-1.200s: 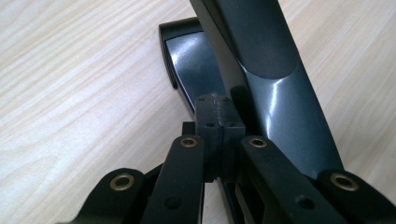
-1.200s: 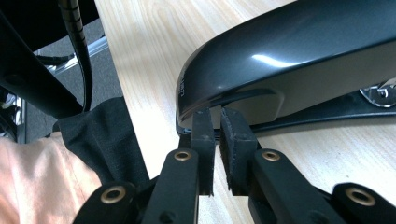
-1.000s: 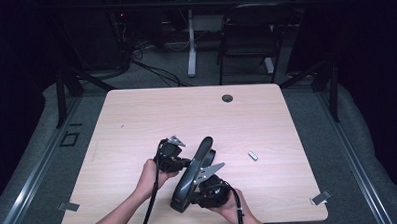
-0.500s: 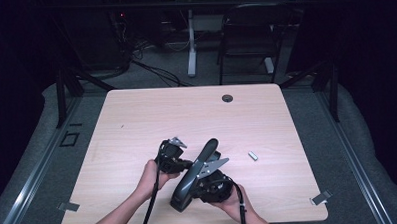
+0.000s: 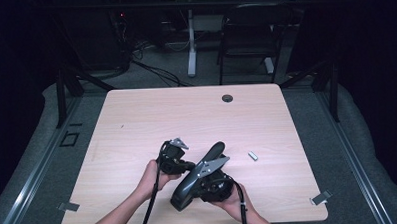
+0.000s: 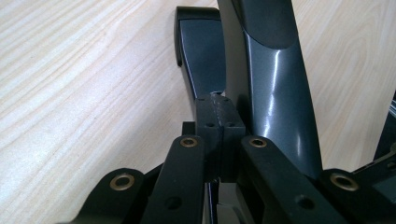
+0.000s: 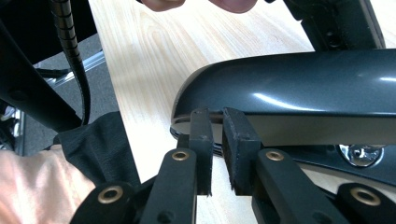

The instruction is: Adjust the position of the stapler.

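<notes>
Dark grey stapler (image 5: 191,185) near the front edge of the table (image 5: 136,119), between both hands, long arm tipped up and slanting toward the far right; small white piece (image 5: 252,155) lying apart on the wood to its right. Left gripper (image 6: 219,126) with pads pressed together, right at the black base beside the glossy arm; cannot tell whether a thin edge of that base is caught between them. Right gripper (image 7: 217,140) almost pressed together, apparently nipping a thin lip under the rounded end of the stapler. Probably a matter of steadying the body at one end while working the arm or base at the other. To do it well: hold the right pinch deep enough on the lip to avoid slipping off the curved, shiny shell; brace with the left low on the base rather than on the smooth arm; move one hand at a time; lever slowly, in line with the hinge, never sideways; mind the front edge of the table, close behind the stapler.
</notes>
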A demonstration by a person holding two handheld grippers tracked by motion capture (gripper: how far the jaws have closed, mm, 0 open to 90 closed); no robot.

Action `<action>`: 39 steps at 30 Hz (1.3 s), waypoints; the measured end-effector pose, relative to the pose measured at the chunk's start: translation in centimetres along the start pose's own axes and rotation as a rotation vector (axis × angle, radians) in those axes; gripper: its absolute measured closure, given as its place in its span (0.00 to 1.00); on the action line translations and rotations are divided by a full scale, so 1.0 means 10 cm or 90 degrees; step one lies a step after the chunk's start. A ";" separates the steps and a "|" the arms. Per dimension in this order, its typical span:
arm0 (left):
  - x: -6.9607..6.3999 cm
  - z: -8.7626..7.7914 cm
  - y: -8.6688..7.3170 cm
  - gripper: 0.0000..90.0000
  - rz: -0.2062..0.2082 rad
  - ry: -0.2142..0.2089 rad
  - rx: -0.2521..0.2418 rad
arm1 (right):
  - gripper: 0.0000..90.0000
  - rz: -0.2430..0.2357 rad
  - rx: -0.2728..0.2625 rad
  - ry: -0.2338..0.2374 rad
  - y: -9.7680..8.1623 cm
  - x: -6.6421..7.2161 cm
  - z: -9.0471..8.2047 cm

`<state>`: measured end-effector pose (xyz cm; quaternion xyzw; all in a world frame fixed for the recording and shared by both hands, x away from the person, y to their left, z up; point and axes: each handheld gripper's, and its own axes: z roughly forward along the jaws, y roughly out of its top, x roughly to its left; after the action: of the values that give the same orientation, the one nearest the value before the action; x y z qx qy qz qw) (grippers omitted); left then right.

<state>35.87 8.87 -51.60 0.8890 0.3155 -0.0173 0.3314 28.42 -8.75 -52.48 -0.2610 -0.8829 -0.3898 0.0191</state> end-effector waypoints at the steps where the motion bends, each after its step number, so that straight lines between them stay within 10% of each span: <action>1: 0.00 0.00 0.00 1.00 0.000 0.000 0.000 | 0.92 0.000 0.000 0.000 0.00 0.00 0.00; 11: 0.03 0.00 -0.03 0.95 0.009 -0.007 -0.006 | 0.89 -0.008 0.001 -0.001 0.01 -0.02 -0.06; 23: 0.14 -0.21 -0.16 0.28 -0.049 0.031 -0.015 | 0.54 0.005 -0.038 -0.019 0.01 -0.22 -0.47; 33: -0.05 -0.31 -0.22 0.05 -0.028 0.045 -0.033 | 0.20 0.083 -0.050 -0.051 -0.08 -0.61 -0.74; 39: -0.26 -0.24 -0.20 0.06 0.019 0.054 -0.025 | 0.18 0.116 -0.074 -0.071 -0.04 -0.77 -0.73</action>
<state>32.18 10.08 -50.25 0.8870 0.3160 0.0314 0.3353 33.65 -17.58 -49.50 -0.3617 -0.8313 -0.4219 -0.0098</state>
